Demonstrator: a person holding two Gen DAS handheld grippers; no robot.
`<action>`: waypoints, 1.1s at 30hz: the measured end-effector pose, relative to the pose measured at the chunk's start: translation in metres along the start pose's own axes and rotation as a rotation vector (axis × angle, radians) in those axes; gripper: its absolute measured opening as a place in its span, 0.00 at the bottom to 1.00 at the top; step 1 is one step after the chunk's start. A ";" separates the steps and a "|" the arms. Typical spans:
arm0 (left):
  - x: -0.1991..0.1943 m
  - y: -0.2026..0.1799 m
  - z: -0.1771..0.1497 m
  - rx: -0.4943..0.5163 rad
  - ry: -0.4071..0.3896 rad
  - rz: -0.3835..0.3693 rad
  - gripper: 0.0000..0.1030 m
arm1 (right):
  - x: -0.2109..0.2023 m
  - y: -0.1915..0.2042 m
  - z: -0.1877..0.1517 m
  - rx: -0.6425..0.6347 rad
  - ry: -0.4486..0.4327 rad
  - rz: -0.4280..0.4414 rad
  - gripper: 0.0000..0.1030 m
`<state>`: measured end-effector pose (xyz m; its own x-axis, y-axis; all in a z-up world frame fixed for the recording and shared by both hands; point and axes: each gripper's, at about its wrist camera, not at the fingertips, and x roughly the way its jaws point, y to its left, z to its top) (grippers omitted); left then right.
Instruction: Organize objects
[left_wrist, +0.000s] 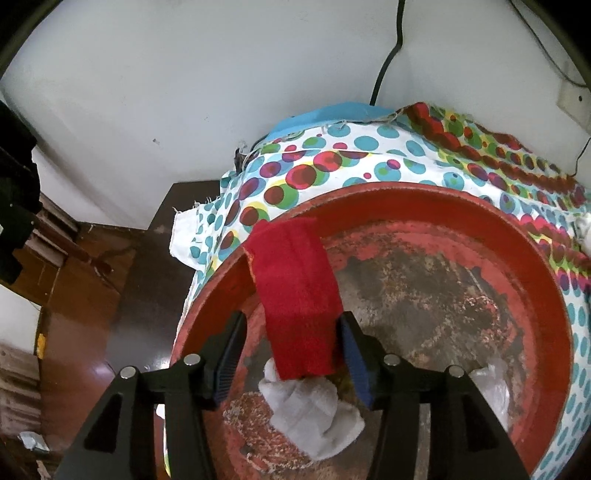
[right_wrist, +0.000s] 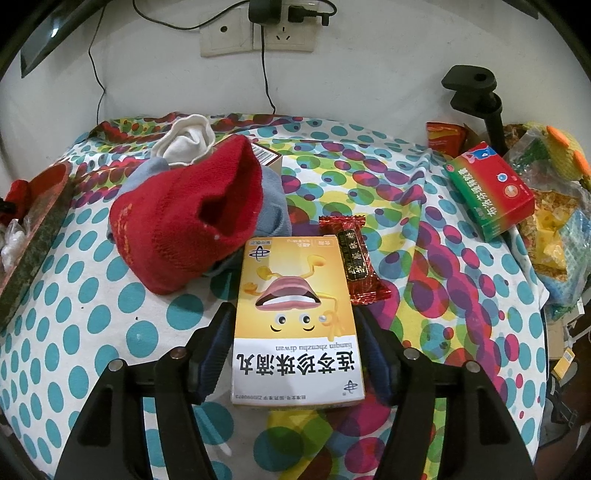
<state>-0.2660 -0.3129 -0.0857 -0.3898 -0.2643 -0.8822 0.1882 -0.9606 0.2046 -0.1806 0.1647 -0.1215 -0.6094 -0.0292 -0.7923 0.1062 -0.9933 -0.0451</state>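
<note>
- The left gripper is seen at the lower centre of its view, jaws spread, a red cloth hanging loose between them.
- The cloth is draped over the rim of a worn red basin; a white sock lies below it.
- The right gripper, low in its frame, straddles a yellow box on the dotted tablecloth; contact with the pads cannot be told.
</note>
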 end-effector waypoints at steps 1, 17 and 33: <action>-0.003 0.003 -0.002 -0.005 -0.003 -0.003 0.51 | 0.000 0.000 0.000 0.001 0.000 0.000 0.62; -0.059 -0.005 -0.091 -0.030 -0.042 -0.015 0.51 | 0.000 0.001 0.002 0.007 0.002 0.002 0.62; -0.087 -0.048 -0.132 0.143 -0.169 -0.089 0.51 | -0.007 0.000 -0.001 0.022 -0.009 -0.044 0.63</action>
<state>-0.1223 -0.2321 -0.0750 -0.5470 -0.1775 -0.8181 0.0218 -0.9799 0.1981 -0.1756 0.1655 -0.1170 -0.6200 0.0139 -0.7845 0.0621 -0.9958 -0.0668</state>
